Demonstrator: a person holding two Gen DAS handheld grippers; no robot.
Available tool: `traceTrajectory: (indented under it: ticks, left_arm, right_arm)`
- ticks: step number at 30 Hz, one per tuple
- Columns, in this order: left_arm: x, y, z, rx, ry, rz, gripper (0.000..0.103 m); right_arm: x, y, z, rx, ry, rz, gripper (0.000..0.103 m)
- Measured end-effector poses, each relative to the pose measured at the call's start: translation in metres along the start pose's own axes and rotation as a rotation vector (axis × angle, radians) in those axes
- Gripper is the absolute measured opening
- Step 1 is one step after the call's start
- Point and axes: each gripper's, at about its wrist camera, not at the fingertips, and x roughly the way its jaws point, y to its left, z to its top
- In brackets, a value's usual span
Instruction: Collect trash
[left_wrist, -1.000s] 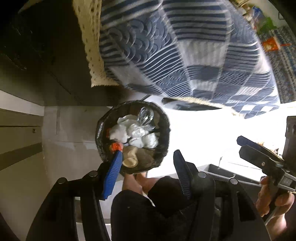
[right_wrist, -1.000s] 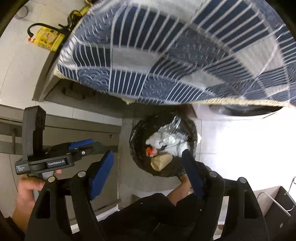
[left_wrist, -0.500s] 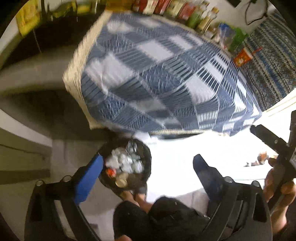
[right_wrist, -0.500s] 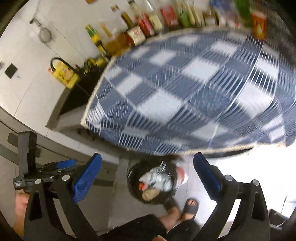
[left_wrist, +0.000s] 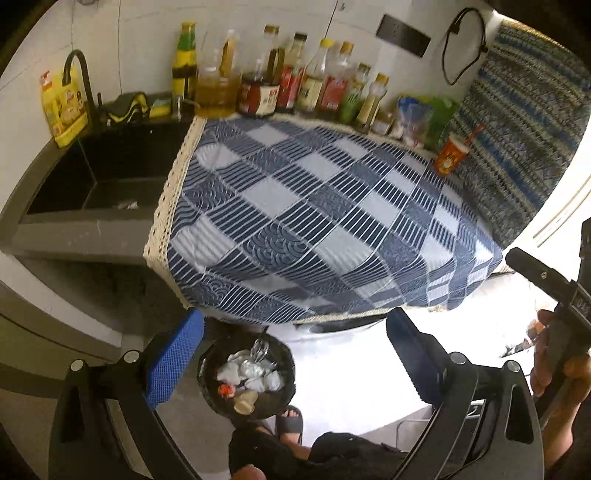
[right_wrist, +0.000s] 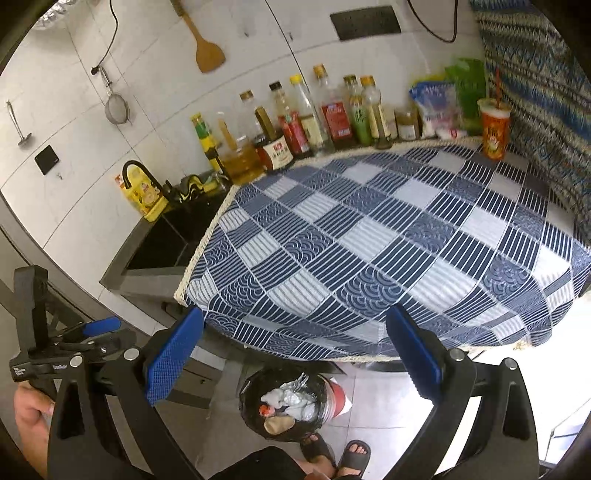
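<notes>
A black-lined trash bin (left_wrist: 246, 376) (right_wrist: 286, 404) stands on the floor below the counter edge, holding crumpled white tissues, clear plastic, a red scrap and a tan piece. My left gripper (left_wrist: 295, 350) hangs high above it, open, nothing between its blue pads. My right gripper (right_wrist: 293, 343) is also open and empty, raised over the counter's front edge. An orange paper cup with a straw (left_wrist: 451, 155) (right_wrist: 493, 131) stands at the far right corner of the blue checked cloth (left_wrist: 314, 221) (right_wrist: 388, 251).
Several sauce and oil bottles (left_wrist: 288, 92) (right_wrist: 314, 122) line the back wall. A dark sink (left_wrist: 107, 173) (right_wrist: 162, 240) lies left of the cloth. A patterned hanging (left_wrist: 524, 122) covers the right. The person's sandalled feet (right_wrist: 336, 454) stand by the bin.
Both grippers rose from just over the bin to above the counter and tilted up, bringing the countertop and bottles into view. Their jaws widened. The bin looks smaller and lower.
</notes>
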Motion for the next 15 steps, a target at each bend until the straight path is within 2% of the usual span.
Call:
traceTrajectory:
  ticks: [6, 15]
  left_arm:
    - [-0.017, -0.009, 0.004, 0.005, -0.049, 0.014, 0.096]
    - [-0.030, -0.014, 0.010, 0.018, -0.093, 0.023, 0.096]
  right_arm:
    - [-0.017, 0.001, 0.008, -0.020, -0.025, 0.012, 0.098]
    - [-0.031, 0.003, 0.010, -0.037, -0.044, -0.016, 0.098]
